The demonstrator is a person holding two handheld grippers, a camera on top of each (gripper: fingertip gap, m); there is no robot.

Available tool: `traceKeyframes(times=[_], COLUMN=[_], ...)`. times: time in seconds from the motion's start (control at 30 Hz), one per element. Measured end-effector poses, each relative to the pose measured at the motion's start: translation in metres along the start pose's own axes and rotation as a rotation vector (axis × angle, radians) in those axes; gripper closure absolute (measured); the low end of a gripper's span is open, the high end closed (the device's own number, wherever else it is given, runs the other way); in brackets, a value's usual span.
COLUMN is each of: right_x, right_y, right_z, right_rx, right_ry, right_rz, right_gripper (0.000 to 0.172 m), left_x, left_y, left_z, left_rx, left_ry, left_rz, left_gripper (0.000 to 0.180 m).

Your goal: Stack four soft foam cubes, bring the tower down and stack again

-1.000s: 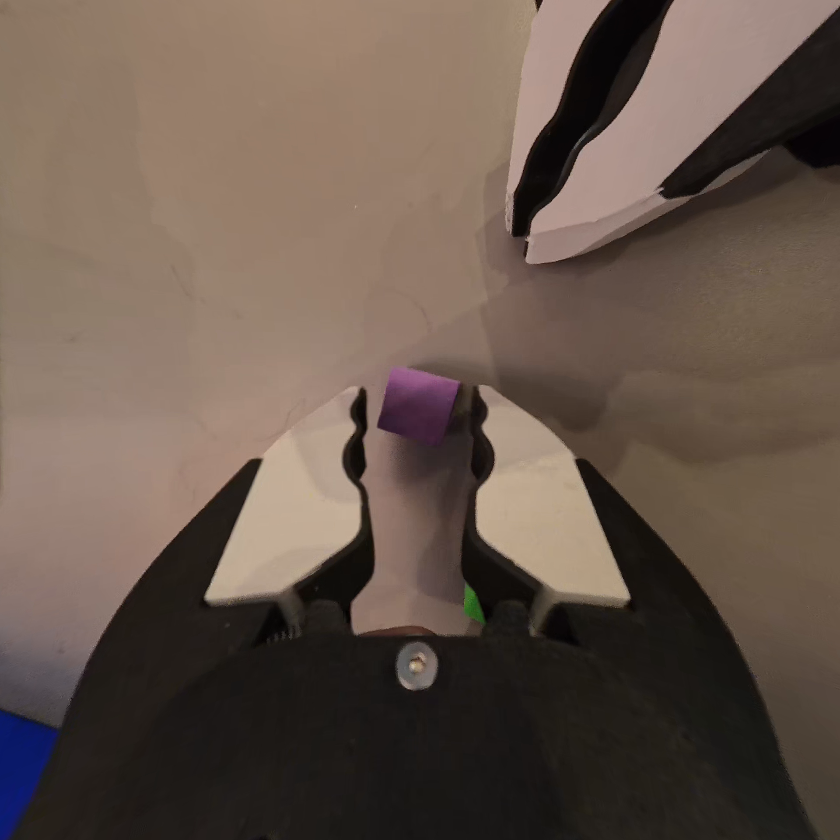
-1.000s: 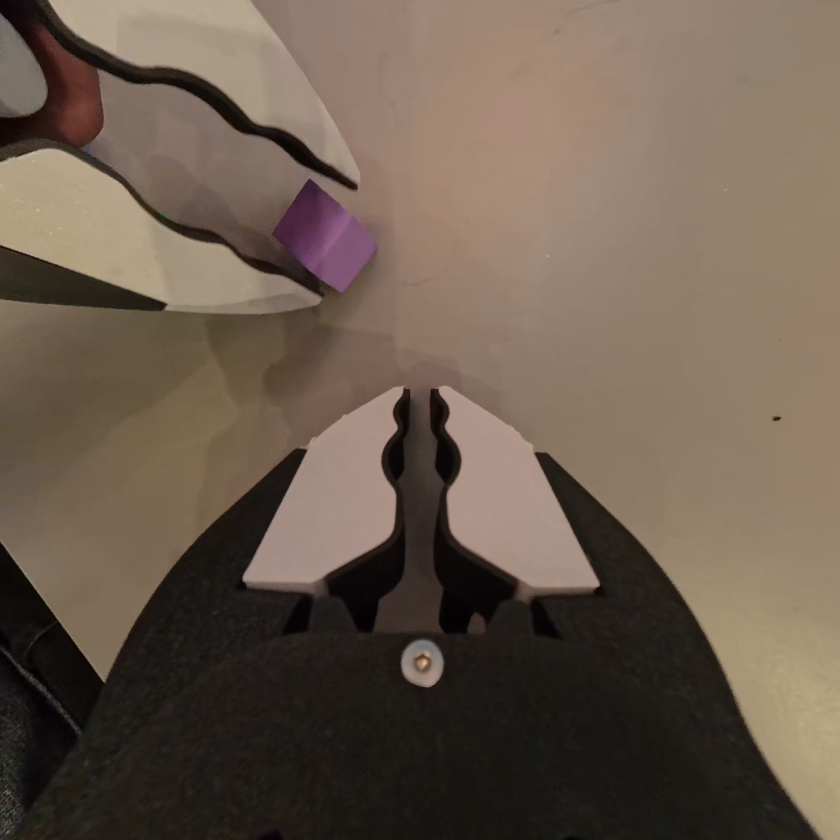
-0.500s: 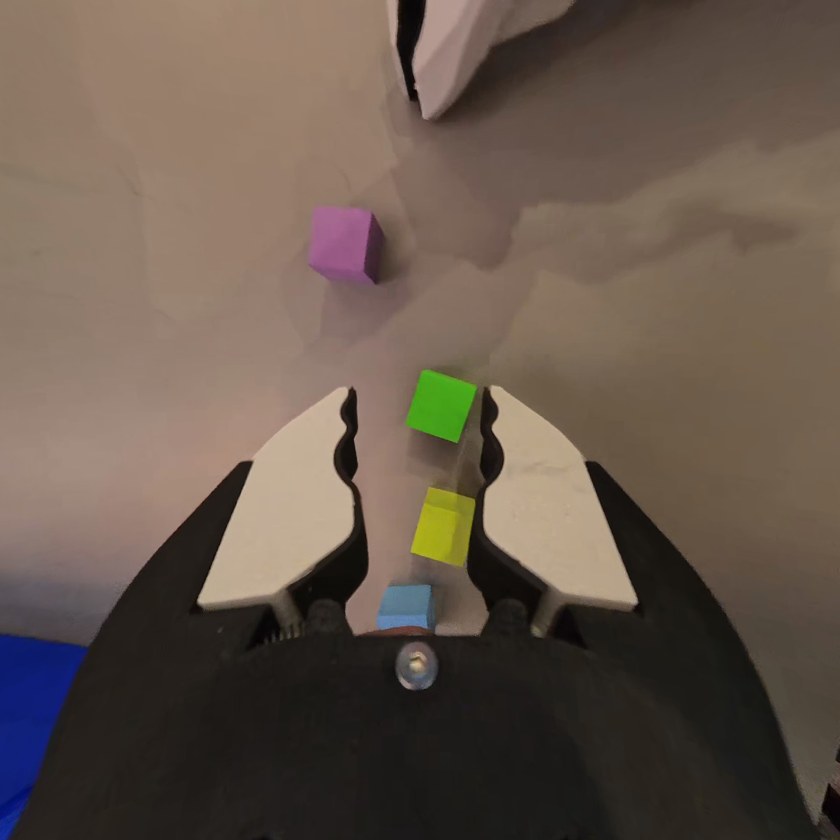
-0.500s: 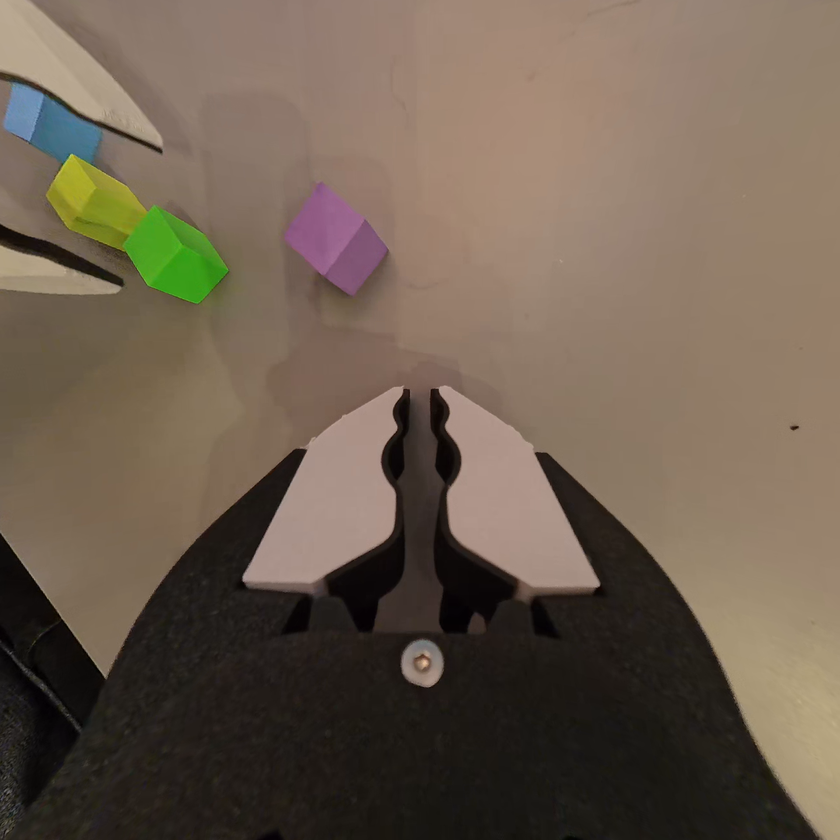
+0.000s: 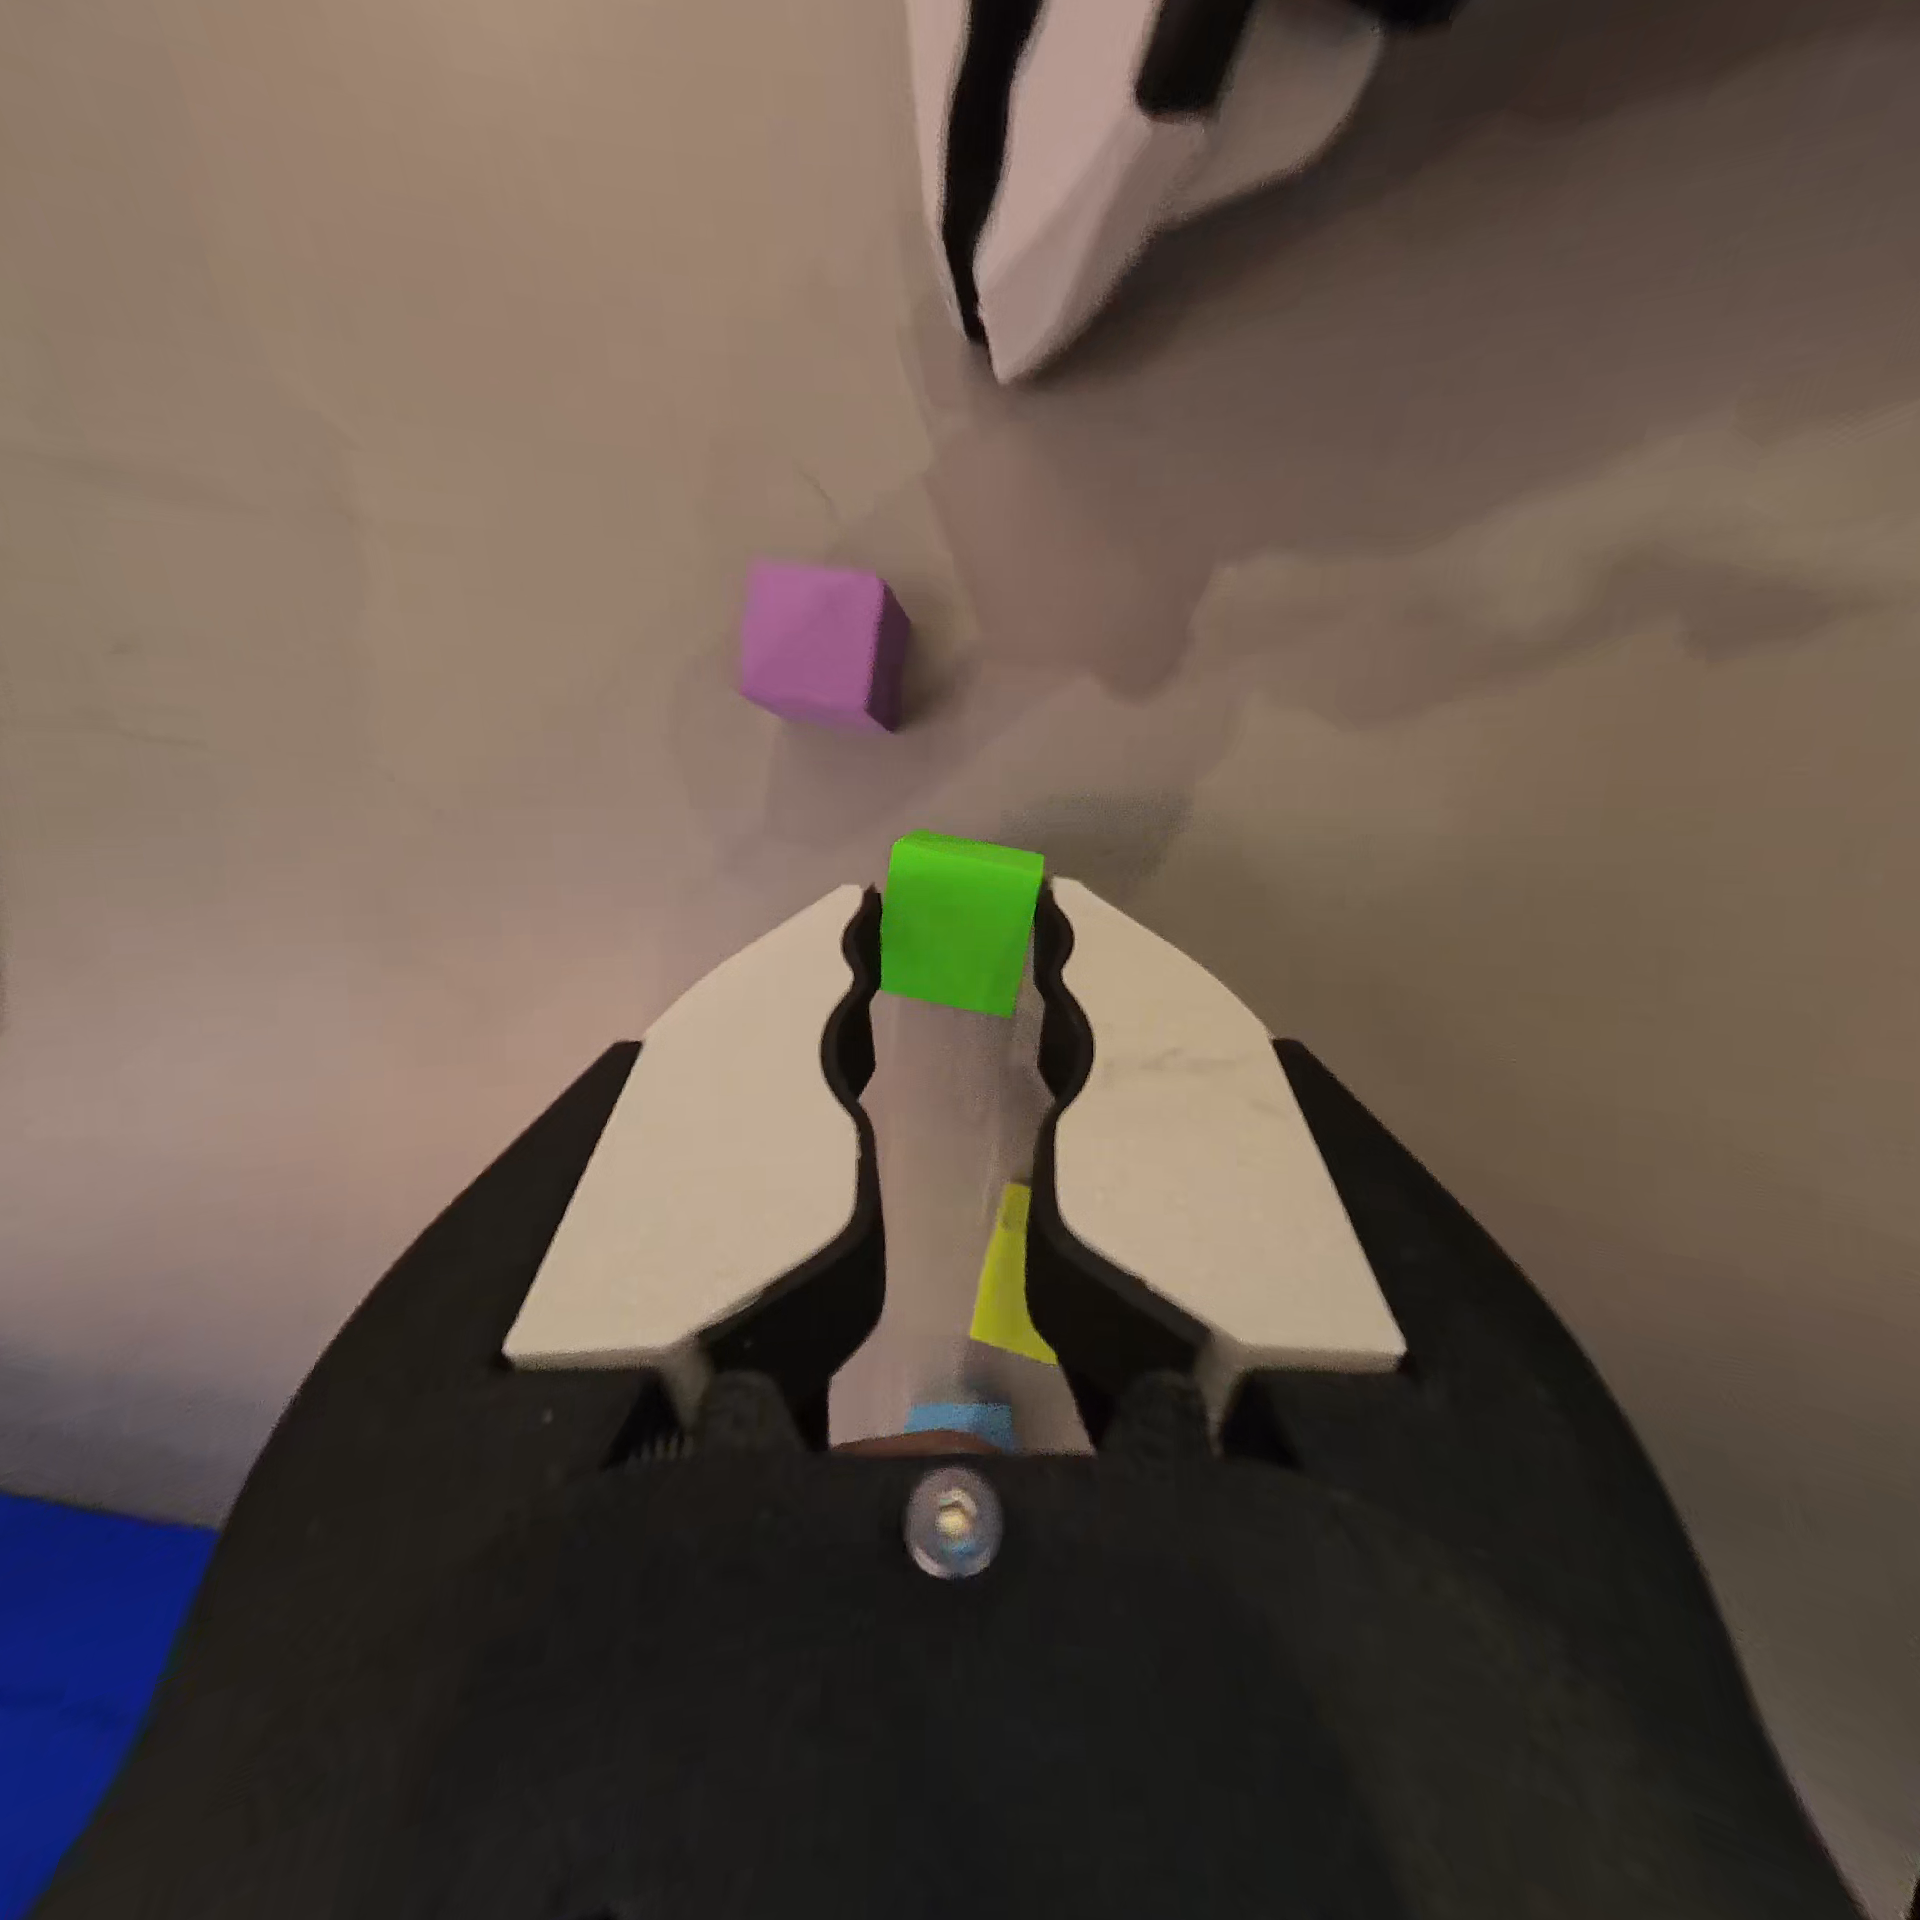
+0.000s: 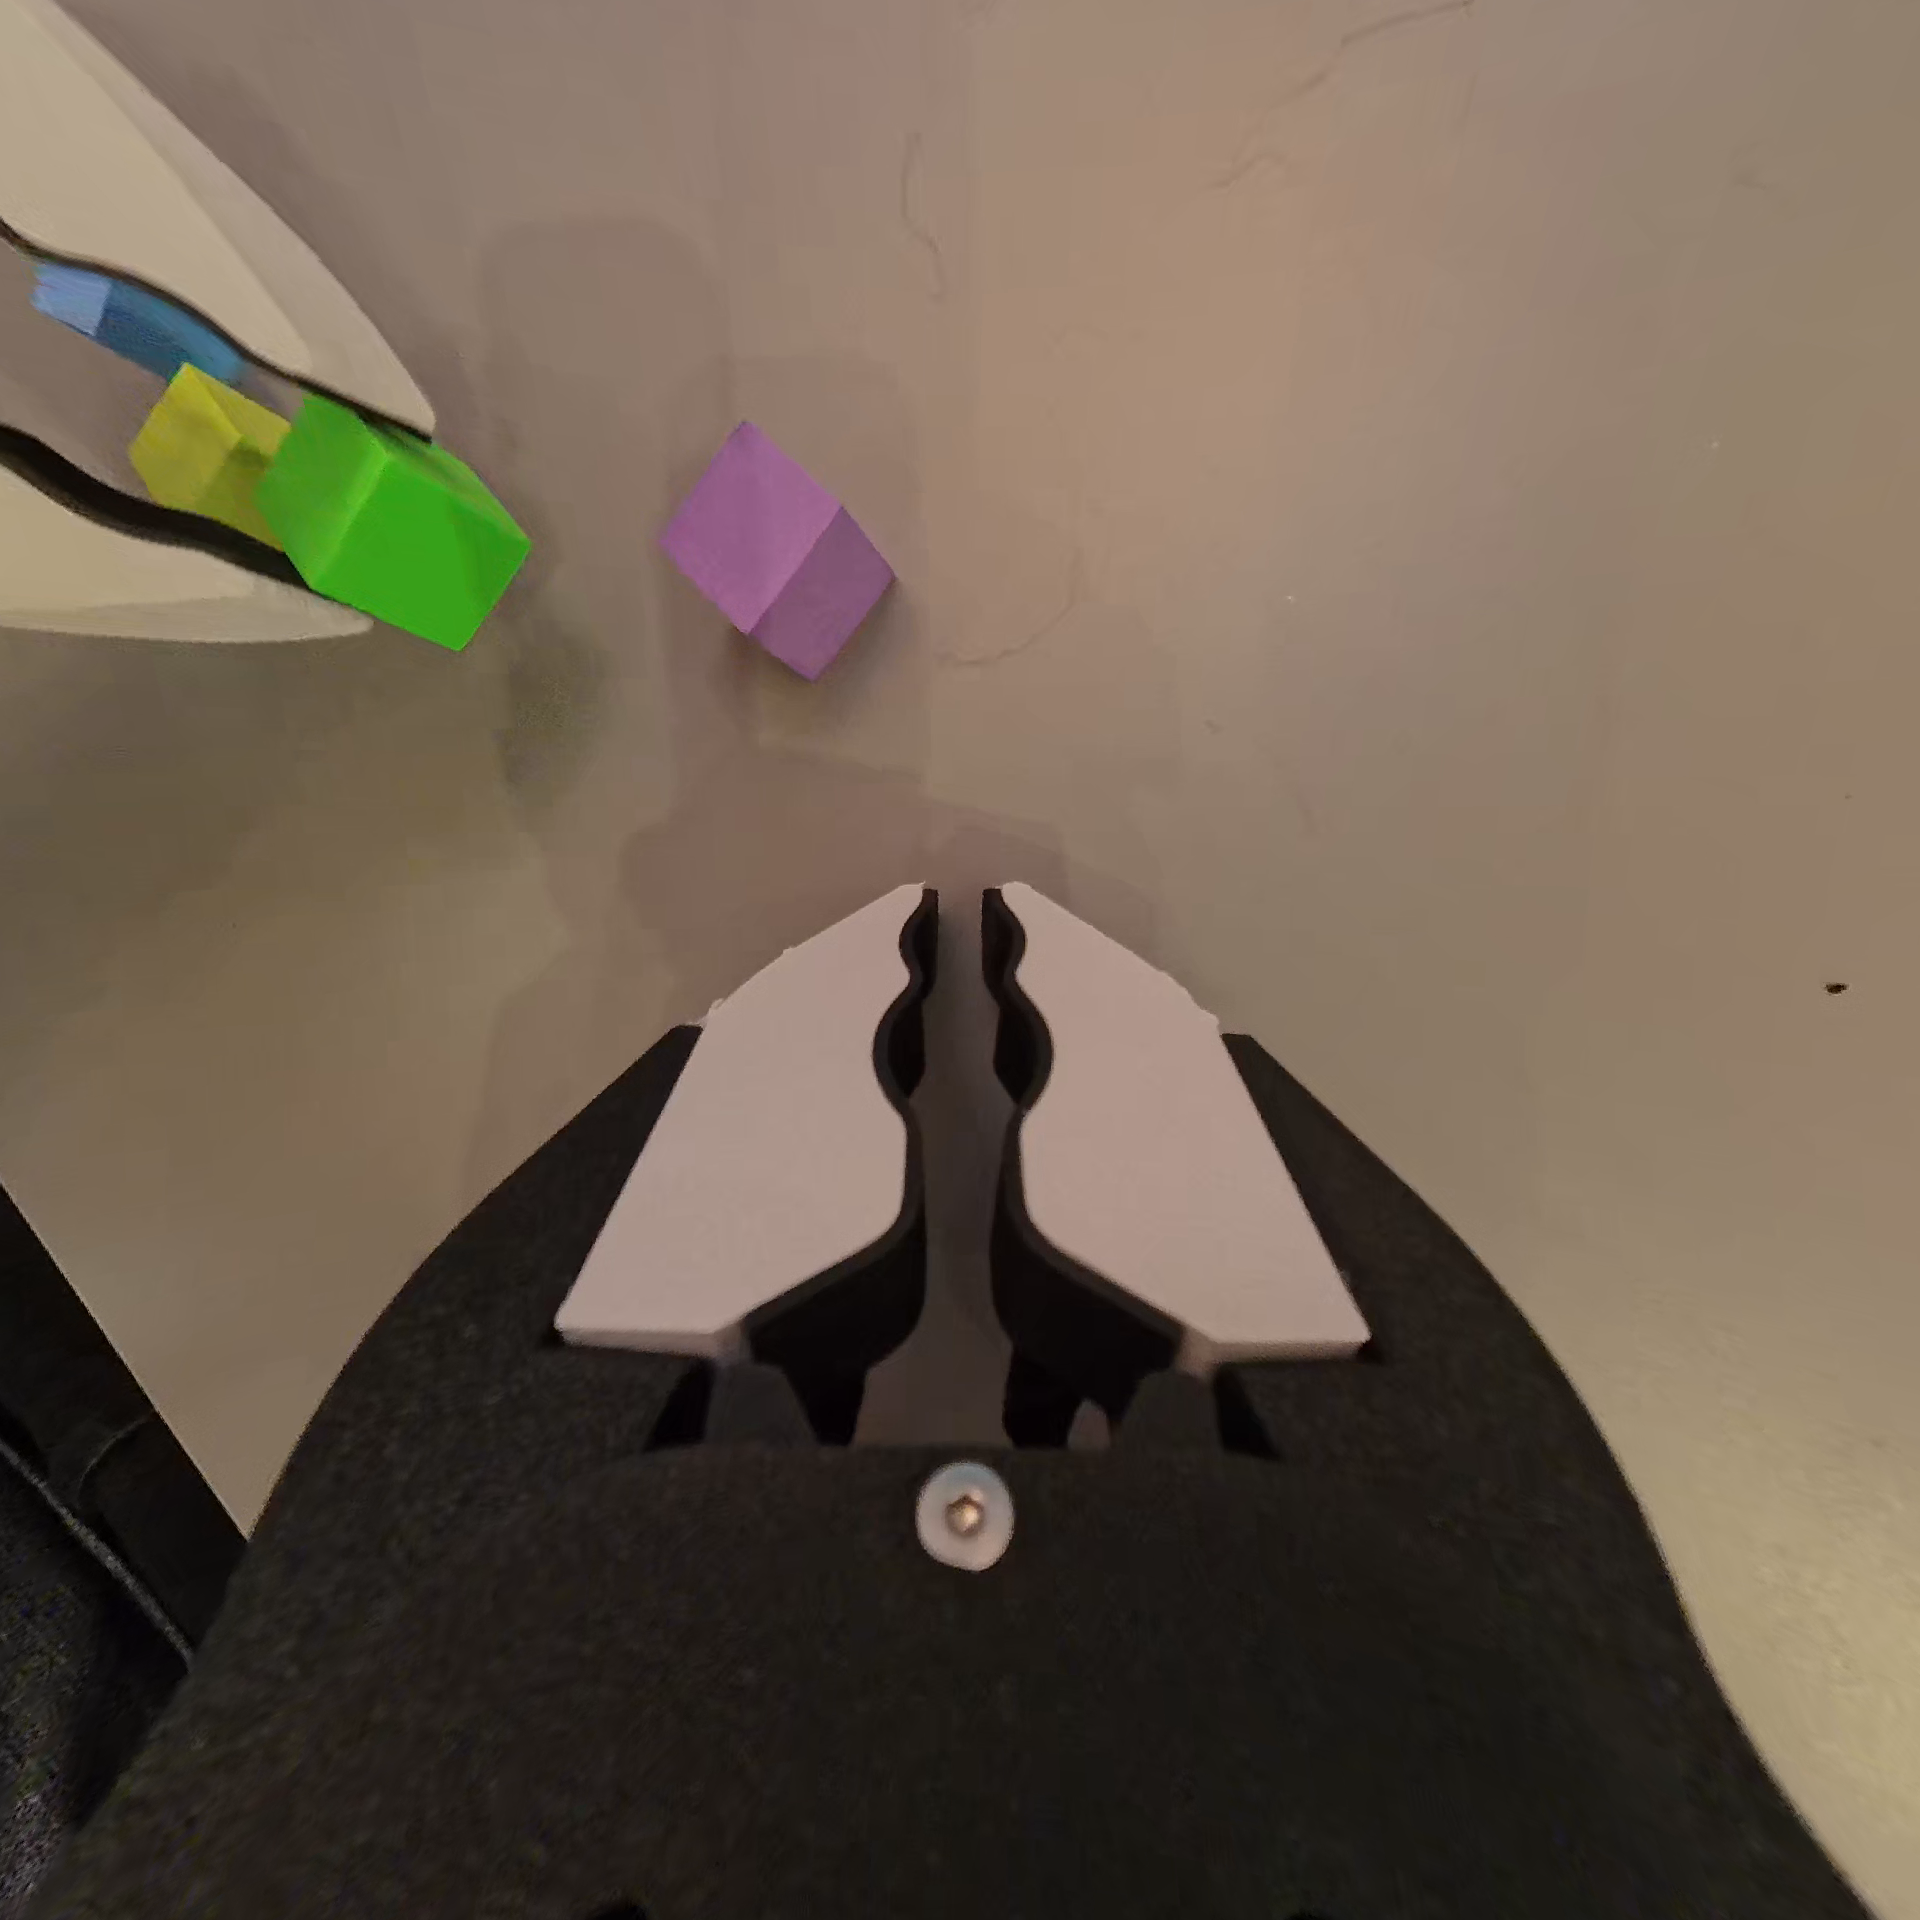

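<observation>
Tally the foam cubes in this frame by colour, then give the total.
Purple cube: 1
Green cube: 1
Yellow cube: 1
Blue cube: 1
Total: 4

**Dim warm light, soft shadows, some blur**

Both wrist views dim, beige-tinted. Blotchy soft shadows on the table, several overlapping. Far gripper motion-blurred in left view; blue cube smeared in right view. Wide-angle bending at edges. No glare.
</observation>
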State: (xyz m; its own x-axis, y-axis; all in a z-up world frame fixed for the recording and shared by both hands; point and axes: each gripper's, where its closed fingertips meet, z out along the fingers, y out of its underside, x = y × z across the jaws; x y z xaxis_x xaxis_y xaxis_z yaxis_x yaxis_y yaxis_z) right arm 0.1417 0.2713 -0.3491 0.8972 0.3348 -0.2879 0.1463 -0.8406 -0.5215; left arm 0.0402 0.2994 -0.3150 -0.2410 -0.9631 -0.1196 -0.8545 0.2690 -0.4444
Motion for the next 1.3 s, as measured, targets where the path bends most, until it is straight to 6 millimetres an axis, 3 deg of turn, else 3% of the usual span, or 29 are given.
traceKeyframes(times=[0.2,0.47,1.3], right_x=[0.0,-0.001,-0.002], right_y=[0.0,0.0,-0.001], right_z=[0.0,0.0,0.001], right_rx=[0.002,0.004,0.004], right_ry=[-0.007,-0.018,-0.022], right_rz=[0.001,0.005,0.003], right_gripper=[0.164,0.164,0.164], left_x=[-0.022,-0.027,-0.028], left_y=[-0.028,-0.044,-0.046], left_z=[0.003,0.016,0.026], left_rx=[0.008,0.012,-0.041], left_ry=[-0.048,-0.02,-0.008], left_rz=[-0.025,-0.015,0.011], left_gripper=[0.153,0.153,0.153])
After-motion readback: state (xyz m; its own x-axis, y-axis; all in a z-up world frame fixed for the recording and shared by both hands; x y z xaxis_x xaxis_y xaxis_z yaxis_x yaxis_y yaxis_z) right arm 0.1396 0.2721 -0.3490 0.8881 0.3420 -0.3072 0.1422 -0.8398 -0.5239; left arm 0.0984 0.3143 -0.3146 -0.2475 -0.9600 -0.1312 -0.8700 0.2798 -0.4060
